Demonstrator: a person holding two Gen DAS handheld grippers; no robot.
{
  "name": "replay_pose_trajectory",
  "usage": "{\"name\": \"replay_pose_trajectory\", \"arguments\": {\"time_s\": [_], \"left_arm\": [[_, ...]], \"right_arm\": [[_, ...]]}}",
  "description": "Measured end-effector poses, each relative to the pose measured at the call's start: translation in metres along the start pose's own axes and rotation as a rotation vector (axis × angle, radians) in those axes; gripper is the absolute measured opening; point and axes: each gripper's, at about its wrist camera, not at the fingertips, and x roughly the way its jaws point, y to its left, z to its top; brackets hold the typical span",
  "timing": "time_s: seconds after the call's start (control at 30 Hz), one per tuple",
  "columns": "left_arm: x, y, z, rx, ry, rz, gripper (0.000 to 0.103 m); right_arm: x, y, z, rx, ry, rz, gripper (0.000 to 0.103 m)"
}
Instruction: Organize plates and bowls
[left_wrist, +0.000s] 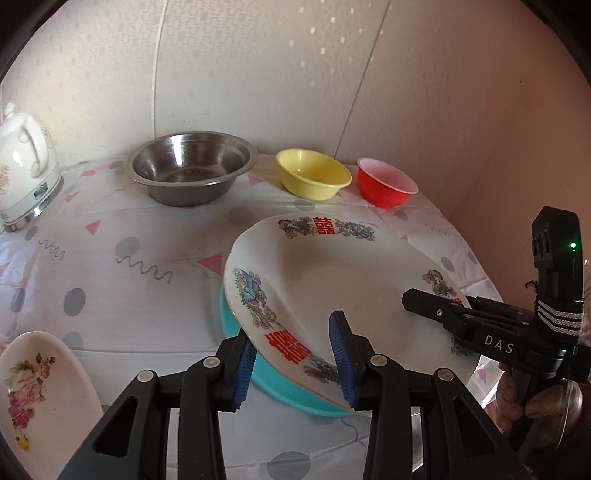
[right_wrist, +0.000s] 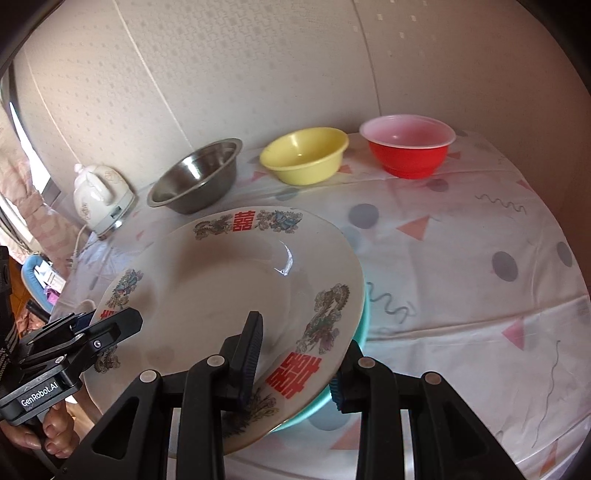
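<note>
1. The large white ceramic plate with red double-happiness characters and dragon-and-phoenix prints (left_wrist: 332, 280) sits tilted over a teal plastic plate (left_wrist: 236, 339), whose rim shows below its near-left edge – both near the right side of the surface (left_wrist: 147, 229), which is covered by a white cloth with grey dots, pink triangles and squiggles.
2. The left tool (left_wrist: 293, 360) has its blue-padded fingers (left_wrist: 340, 354) on either side of the printed plate's near rim, one above and one below, closed partway onto it by the red character.
3. The right tool (right_wrist: 295, 365) grips the same plate's opposite rim likewise; its lower finger sits under the edge beside the teal plate.
4. A hand (left_wrist: 517, 398) holds the right tool's handle at the right of the left wrist view.
5. Along the far edge stand, left to right, a round stainless-steel bowl (left_wrist: 192, 170), a yellow plastic bowl (left_wrist: 314, 173) and a red plastic bowl with a pale inside (left_wrist: 386, 186) – all upright and apart.
6. A white electric kettle with gold decoration (left_wrist: 26, 166) stands at the far left.
7. A white plate with pink rose prints (left_wrist: 33, 391) lies at the near left.
</note>
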Motion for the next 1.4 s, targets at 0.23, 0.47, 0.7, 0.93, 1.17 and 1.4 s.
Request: {"name": "replay_pose_trajectory", "arguments": {"time_s": [0.23,0.47,0.7,0.93,1.17,1.4], "left_arm": [[0.011,-0.002,-0.004,0.016,0.034,0.043,0.04],[0.014,-0.007,-0.007,0.048,0.035,0.077,0.04],[0.018,-0.01,-0.014,0.076,0.05,0.131,0.041],[0.02,-0.01,-0.017,0.093,0.052,0.163,0.041],[0.018,-0.007,-0.016,0.085,0.039,0.176,0.042],[0.017,-0.005,-0.013,0.068,0.031,0.175,0.042]], "right_arm": [[0.007,-0.001,-0.006,-0.019,0.012,-0.047,0.032],[0.007,-0.001,-0.01,-0.041,0.013,-0.094,0.032],[0.009,0.004,-0.013,-0.085,0.02,-0.161,0.035],[0.007,0.003,-0.016,-0.083,0.03,-0.182,0.036],[0.0,0.001,-0.016,-0.077,0.029,-0.172,0.036],[0.003,0.004,-0.013,-0.089,0.016,-0.202,0.033]]}}
